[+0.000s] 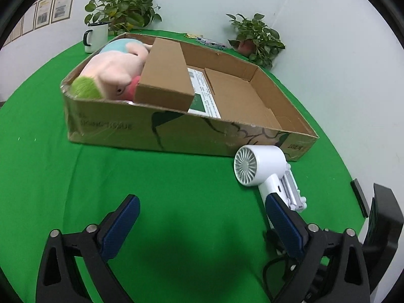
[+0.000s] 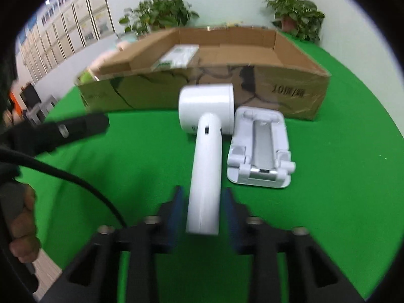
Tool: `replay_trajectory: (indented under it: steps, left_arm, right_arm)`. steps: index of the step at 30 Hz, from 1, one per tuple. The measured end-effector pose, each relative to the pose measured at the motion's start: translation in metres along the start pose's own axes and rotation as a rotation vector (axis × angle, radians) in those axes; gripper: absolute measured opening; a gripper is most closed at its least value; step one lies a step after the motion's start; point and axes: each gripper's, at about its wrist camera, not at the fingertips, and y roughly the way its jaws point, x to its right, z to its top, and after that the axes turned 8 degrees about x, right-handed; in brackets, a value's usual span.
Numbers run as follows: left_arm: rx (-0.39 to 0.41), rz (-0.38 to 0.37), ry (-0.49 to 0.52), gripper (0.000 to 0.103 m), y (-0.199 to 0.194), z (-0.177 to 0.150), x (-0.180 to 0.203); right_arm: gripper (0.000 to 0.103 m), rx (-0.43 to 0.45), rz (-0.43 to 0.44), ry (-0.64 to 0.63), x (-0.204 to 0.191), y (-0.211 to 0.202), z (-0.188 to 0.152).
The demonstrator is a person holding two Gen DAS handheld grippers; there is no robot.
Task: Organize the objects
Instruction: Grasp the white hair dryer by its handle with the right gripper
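The white hair dryer [image 2: 205, 151] lies on the green desk [image 2: 126, 151] in the centre of the right wrist view, just in front of the near wall of the cardboard box [image 2: 290, 85], with its round head toward the box and its handle toward the camera. To the right of it, very close, lies a white folding stand [image 2: 260, 149]. The right tongs [image 2: 202, 217] have the handle between their blue pads; the picture is blurred and a thin gap seems to show on each side, but I judge that they are closed on the handle. The left tongs [image 1: 202, 212] are wide apart over the bare cloth in the lower part of the left wrist view, and they hold nothing. The dryer looks like a hard and smooth plastic shell, so it will be stiff, rather light, and somewhat slippery. The head is probably heavier than the handle, so a hold at the far end of the handle may let the head drop down. A hold nearer to the head seems safer to me. In the box, at the upper left, a pink plush toy [image 1: 113, 73] already lies beside a cardboard divider [image 1: 164, 75]; the right part of the box looks free.
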Motion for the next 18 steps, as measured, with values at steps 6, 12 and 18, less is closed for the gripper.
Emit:
replay_trajectory:
  steps: [6, 12, 18]
  left_arm:
    - [-0.073, -0.117, -0.036, 0.094, 0.008, -0.011, -0.001]
    - [-0.2, -0.319, -0.164, 0.092, 0.023, -0.035, -0.004]
    - [-0.294, -0.433, -0.201, 0.092, 0.041, -0.042, 0.013]
  right_arm:
    - [0.023, -0.021, 0.041, 0.012, 0.001, -0.021, -0.024]
    - [0.034, -0.055, 0.152, 0.068, -0.007, -0.057, -0.058]
    - [0.049, -0.035, 0.132, 0.017, -0.013, -0.054, -0.054]
